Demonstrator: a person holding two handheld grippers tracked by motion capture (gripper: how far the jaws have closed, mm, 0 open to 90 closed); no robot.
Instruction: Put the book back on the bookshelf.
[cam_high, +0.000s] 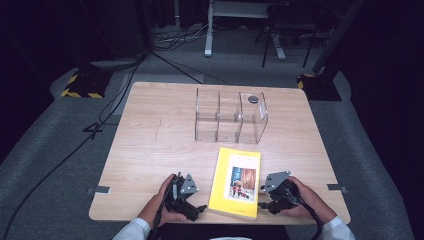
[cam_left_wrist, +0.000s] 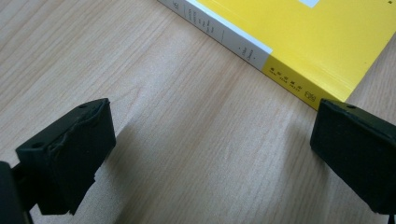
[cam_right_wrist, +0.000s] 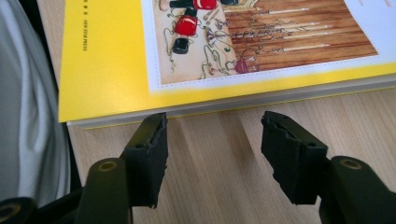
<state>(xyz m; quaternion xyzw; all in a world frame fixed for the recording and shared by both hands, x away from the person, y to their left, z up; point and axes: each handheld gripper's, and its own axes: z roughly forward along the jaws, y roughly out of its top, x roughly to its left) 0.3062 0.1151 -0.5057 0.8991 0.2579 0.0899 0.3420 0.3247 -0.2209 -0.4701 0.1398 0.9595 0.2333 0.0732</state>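
A yellow paperback book (cam_high: 235, 182) lies flat near the table's front edge, cover picture up. My left gripper (cam_high: 200, 208) rests on the table just left of it, open, jaws wide apart and empty. The book's spine (cam_left_wrist: 243, 49) runs across the top of the left gripper view, close to the right-hand jaw. My right gripper (cam_high: 264, 204) sits at the book's right side, open, its jaws pointing at the page edge (cam_right_wrist: 261, 100) with bare wood between them. The book cover (cam_right_wrist: 112, 60) spans the top of the right gripper view.
A clear acrylic organizer (cam_high: 231, 116) with three compartments stands at the back middle of the wooden table (cam_high: 150, 145); a small dark round object (cam_high: 253, 99) sits at its right end. A white sleeve (cam_right_wrist: 23, 121) is at the left of the right gripper view.
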